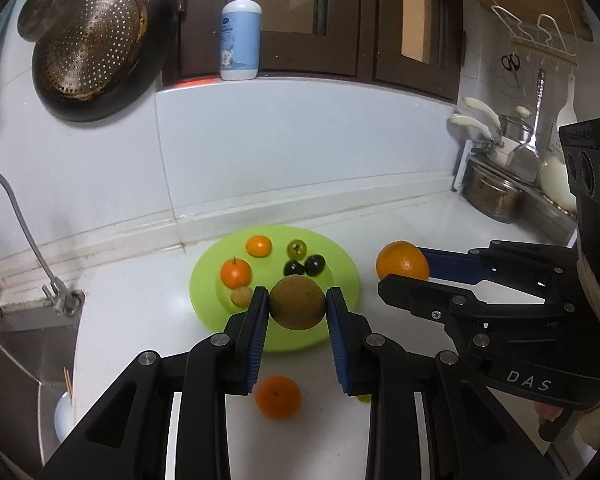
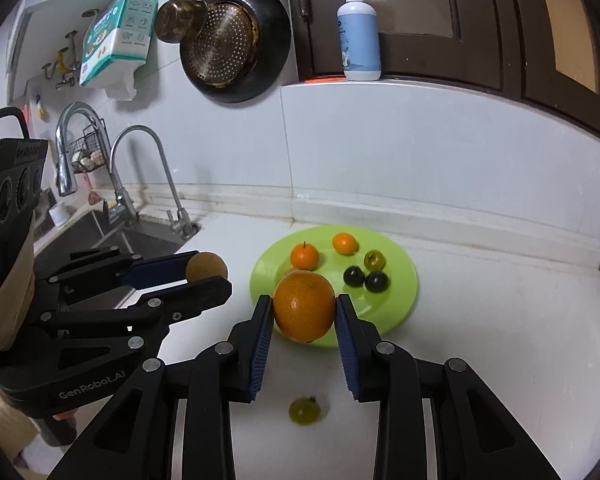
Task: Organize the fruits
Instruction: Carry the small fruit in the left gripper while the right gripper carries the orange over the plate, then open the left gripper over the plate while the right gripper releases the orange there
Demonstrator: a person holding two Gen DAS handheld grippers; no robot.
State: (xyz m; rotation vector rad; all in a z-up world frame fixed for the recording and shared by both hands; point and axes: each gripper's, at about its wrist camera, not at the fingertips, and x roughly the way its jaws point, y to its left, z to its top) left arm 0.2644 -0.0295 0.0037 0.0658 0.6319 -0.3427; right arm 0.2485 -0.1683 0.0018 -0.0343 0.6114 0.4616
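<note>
Left gripper [image 1: 297, 307] clamped on a round brown fruit [image 1: 297, 302], raised over the near rim of a lime-green plate [image 1: 340, 258]. Right gripper [image 2: 303, 312] clamped on a large orange [image 2: 304, 306], above the plate's near edge. Ahead, on the plate: two small tangerines [image 1: 236, 272], two dark plums [image 1: 314, 265], one green fruit [image 1: 297, 248]. Below the left fingers, a loose tangerine [image 1: 278, 396] on the white counter [image 1: 140, 300]; below the right, a green fruit [image 2: 304, 410].

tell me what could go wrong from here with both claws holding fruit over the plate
1. The left claw pinches the round brown fruit only at its sides; it might slip out and knock the small fruits on the green plate.
2. The right claw with the orange is close by; the two could bump.
3. A mandarin and a green fruit lie loose on the counter below and could get nudged away.
</note>
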